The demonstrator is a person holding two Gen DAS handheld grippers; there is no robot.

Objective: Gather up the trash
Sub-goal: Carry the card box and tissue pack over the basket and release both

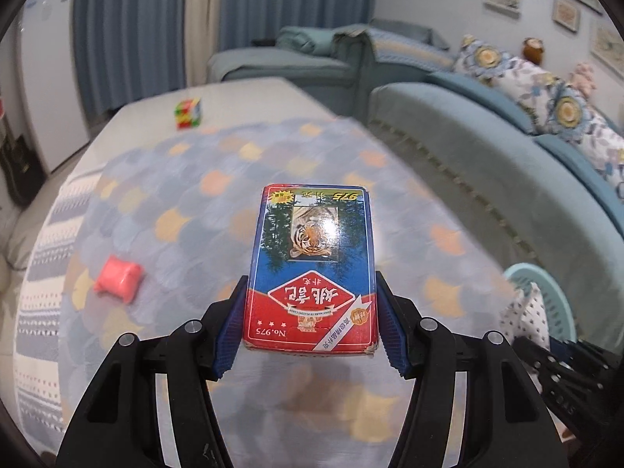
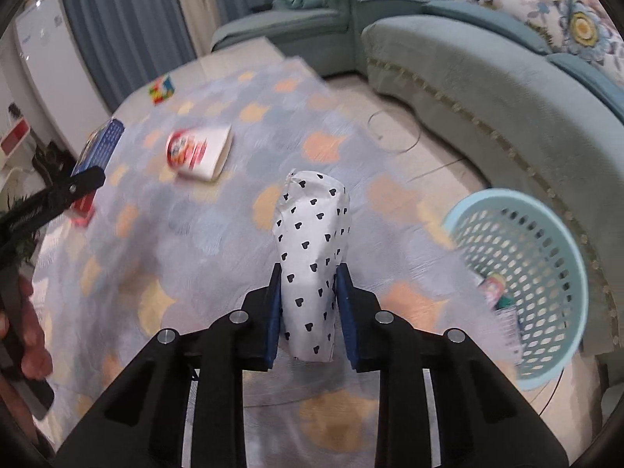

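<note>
My left gripper (image 1: 312,323) is shut on a red and blue playing-card box (image 1: 312,265) with a tiger picture, held above the patterned table cloth (image 1: 218,202). My right gripper (image 2: 310,308) is shut on a white paper packet with black hearts (image 2: 312,257), also held above the table. A light blue perforated basket (image 2: 522,284) stands to the right of the right gripper, with some items inside; its rim also shows in the left wrist view (image 1: 546,296). The left gripper with the card box shows at the left edge of the right wrist view (image 2: 97,156).
A pink bean bag (image 1: 119,277) and a colourful cube (image 1: 188,113) lie on the table. A white and red packet (image 2: 201,150) lies on the cloth. A teal sofa (image 2: 487,89) curves along the right. A cable (image 2: 394,132) lies on the floor.
</note>
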